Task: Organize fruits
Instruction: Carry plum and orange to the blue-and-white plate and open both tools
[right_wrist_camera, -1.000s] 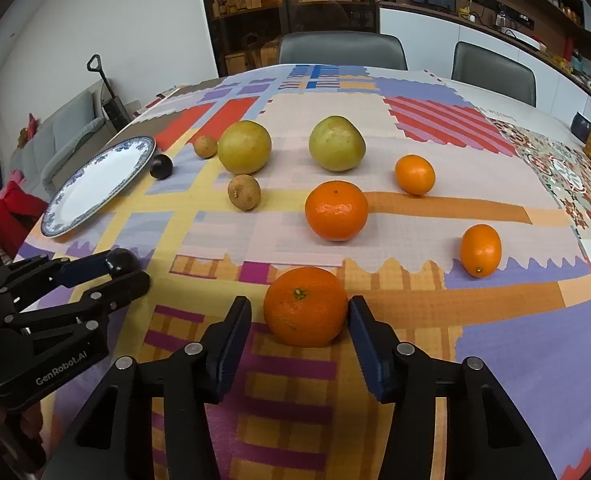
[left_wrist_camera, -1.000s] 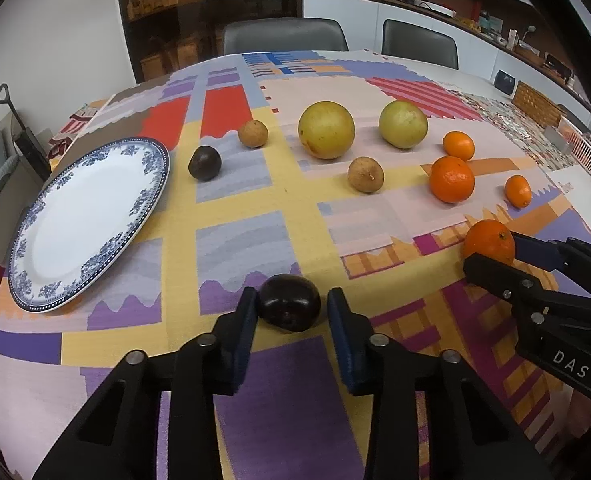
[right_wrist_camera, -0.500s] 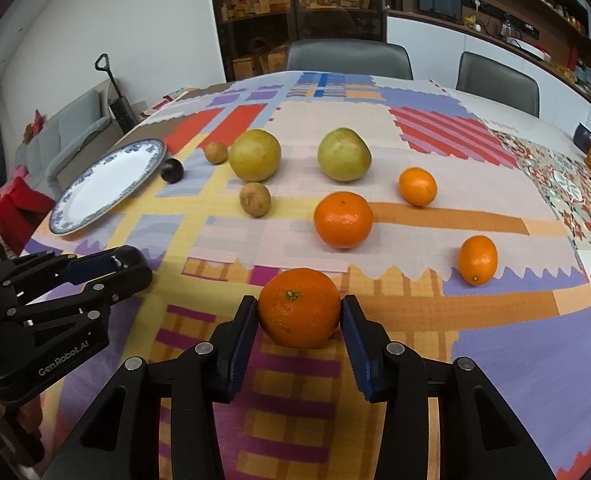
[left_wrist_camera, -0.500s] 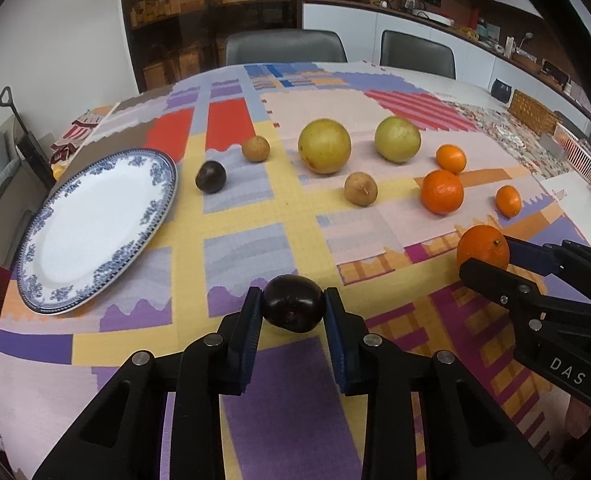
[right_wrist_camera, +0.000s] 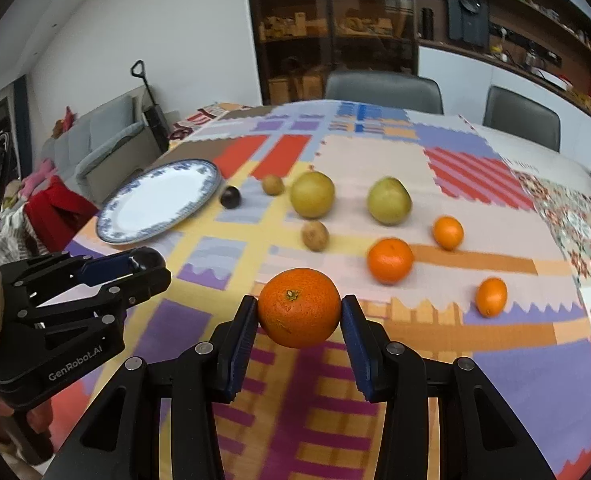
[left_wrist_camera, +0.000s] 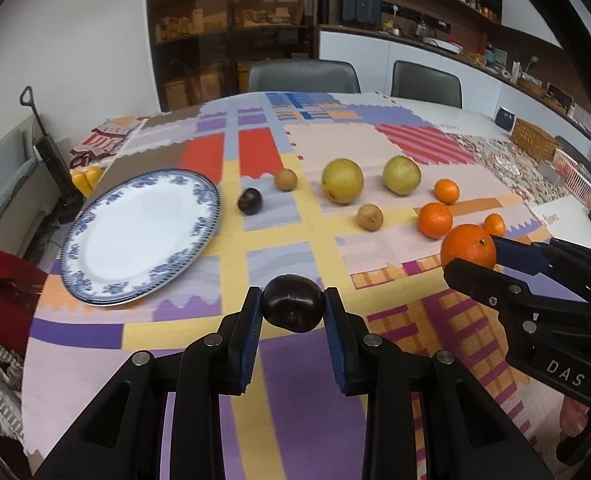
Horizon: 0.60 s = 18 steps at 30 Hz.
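Left claw (left_wrist_camera: 292,312): we see its blue pads clamped on either side of a dark plum (left_wrist_camera: 292,308), which hangs clear of the tabletop (left_wrist_camera: 191,332). Right claw (right_wrist_camera: 298,318): its jaws have just been closing and now grip a large orange (right_wrist_camera: 299,307) between the pads, likewise lifted off the cloth. In the left wrist view the right claw enters from the right edge with the orange at its tip; in the right wrist view the left claw shows at the left edge.

Beyond the claws, on the patchwork tablecloth (left_wrist_camera: 295,380), we note the remaining fruit. A middle orange (right_wrist_camera: 390,261) lies just beyond the held one, a small orange (right_wrist_camera: 448,233) farther off, and another small orange (right_wrist_camera: 491,297) at near right. Two yellow-green round fruits (right_wrist_camera: 312,195) (right_wrist_camera: 388,201) sit side by side at the far centre, with a brown fruit (right_wrist_camera: 315,235) nearer and a second brown fruit (right_wrist_camera: 273,185) to their left. A second dark plum (right_wrist_camera: 230,197) rests just beside the blue-rimmed white plate (right_wrist_camera: 135,224) at far left. Two grey chairs (right_wrist_camera: 383,92) stand behind the tabletop.
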### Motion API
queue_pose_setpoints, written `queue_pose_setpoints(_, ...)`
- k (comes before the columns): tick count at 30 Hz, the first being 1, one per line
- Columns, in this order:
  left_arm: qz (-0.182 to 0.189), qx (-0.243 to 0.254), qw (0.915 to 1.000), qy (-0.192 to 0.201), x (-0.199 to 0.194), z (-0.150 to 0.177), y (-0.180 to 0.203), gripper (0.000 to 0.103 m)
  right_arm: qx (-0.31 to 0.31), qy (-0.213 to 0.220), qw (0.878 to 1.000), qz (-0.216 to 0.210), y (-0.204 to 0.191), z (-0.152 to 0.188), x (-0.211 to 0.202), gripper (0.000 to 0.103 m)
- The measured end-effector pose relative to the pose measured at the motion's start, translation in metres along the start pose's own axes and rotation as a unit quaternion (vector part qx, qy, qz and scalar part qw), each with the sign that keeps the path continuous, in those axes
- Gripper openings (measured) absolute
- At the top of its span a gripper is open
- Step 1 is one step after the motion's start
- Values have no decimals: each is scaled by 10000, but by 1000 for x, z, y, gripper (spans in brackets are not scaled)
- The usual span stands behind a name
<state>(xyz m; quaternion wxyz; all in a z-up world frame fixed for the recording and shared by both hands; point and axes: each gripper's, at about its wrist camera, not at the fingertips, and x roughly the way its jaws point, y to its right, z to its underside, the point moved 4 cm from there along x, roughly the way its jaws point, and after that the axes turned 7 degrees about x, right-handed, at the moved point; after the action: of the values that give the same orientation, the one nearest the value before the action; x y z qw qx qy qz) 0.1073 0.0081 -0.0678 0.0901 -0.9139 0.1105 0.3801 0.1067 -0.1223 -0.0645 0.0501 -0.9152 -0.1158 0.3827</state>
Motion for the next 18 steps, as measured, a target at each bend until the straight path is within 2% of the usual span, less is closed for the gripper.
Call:
queue_pose_setpoints(9, -373, -172, 9990, 197, -20, -7, -39, 30, -270, 123, 9982, -530, -39, -26, 1, 44)
queue_pose_setpoints(18, -700, -161, 9972, 218, -20, -13, -85, 30, -597, 87, 9937, -945, -83, -54, 26, 44)
